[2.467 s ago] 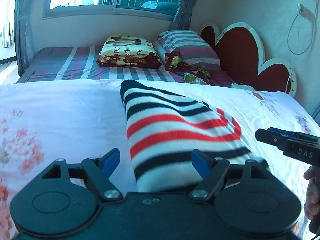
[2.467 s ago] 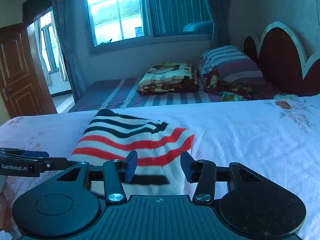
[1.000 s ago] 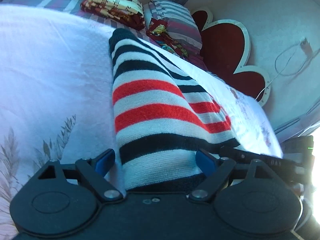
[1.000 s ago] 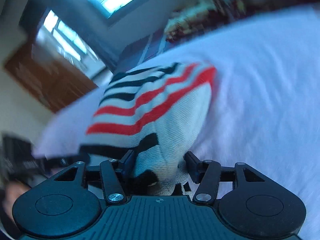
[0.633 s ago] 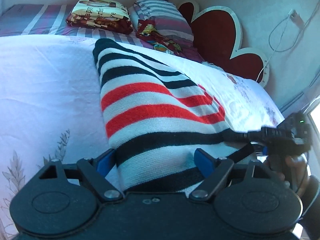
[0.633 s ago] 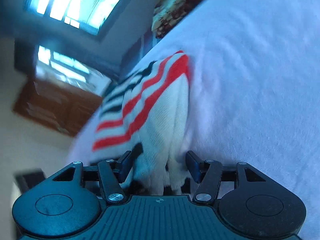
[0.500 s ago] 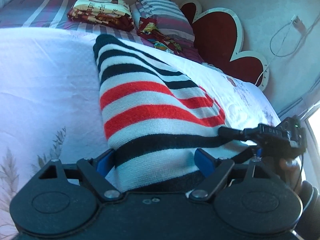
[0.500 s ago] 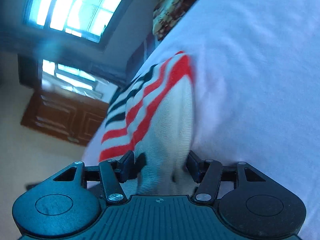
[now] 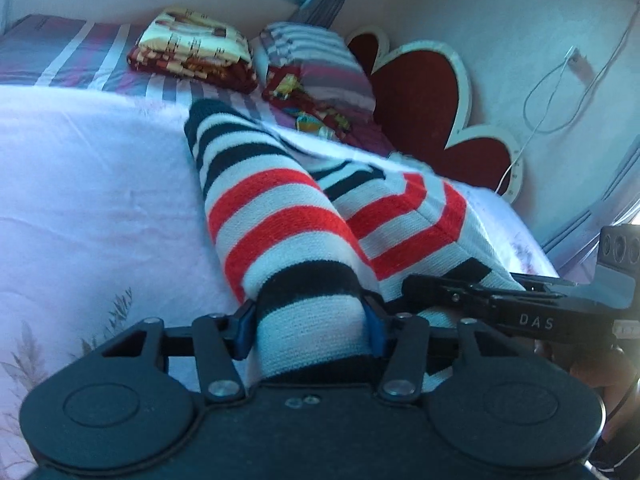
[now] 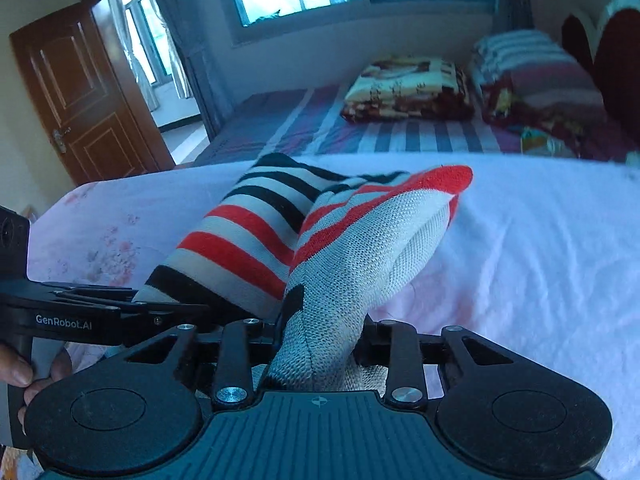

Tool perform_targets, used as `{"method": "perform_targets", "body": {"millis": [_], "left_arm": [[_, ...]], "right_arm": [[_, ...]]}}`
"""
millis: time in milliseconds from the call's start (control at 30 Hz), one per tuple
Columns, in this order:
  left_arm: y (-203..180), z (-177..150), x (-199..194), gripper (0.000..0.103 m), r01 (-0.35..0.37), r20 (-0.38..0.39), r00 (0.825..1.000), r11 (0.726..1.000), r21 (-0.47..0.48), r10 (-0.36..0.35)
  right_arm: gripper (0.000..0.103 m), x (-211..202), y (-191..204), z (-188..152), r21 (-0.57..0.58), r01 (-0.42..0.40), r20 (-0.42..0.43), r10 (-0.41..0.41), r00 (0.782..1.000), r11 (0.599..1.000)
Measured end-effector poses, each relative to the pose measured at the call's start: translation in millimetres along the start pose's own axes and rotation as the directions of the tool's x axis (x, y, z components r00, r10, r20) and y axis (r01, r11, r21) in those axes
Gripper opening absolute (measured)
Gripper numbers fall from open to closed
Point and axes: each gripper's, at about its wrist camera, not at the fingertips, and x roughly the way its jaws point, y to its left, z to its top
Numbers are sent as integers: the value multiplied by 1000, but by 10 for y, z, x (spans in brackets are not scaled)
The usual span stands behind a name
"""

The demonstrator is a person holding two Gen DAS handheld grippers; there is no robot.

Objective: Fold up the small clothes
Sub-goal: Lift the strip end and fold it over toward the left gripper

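Observation:
A knitted garment with white, black and red stripes lies on the white flowered bed sheet. Its near edge is raised off the sheet and bunched. My left gripper is closing, and its blue pads squeeze the left part of that edge. In the right wrist view my right gripper is closing too, with the garment's right near corner gathered between its fingers. The two grippers are close side by side: the right gripper shows in the left wrist view, and the left gripper in the right wrist view.
A second bed behind carries a folded patterned blanket and a striped pillow. A red heart-shaped headboard stands at the right wall, with a cable hanging there. A brown door is open at the far left. A hand holds the left gripper.
Both grippers' jaws have narrowed onto the garment's near edge. The cloth, flat before, is now bunched and lifted at the near end. The right wrist view has swung back to level.

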Motion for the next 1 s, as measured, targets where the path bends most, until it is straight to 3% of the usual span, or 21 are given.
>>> {"method": "perform_targets", "body": {"millis": [200,433,800,933,1000], "left_arm": [[80,-5,-442,50,18,82,996,1000,2,-18],[464,-133,-1157,50,-40,137,990,999,-33,44],[1386,-536,-2142,50,-128,118,983,985,-114,141],[1680,-726,-2219,52,-144,89,983,978,-154,159],[1826,-807,-2159,61,-147,77,984,973,-179,162]], "right_arm": [[32,-86,422,44,-56,-24,54,27,998,998],[32,150,1249,93,-111,-109,56,116,992,988],[32,886,2757,-294,-130,-237,-23,236,971,963],[32,1190,2900,-508,-83,-271,-68,266,962,959],[38,1403,2755,-601,8,-264,-105,263,959,964]]}}
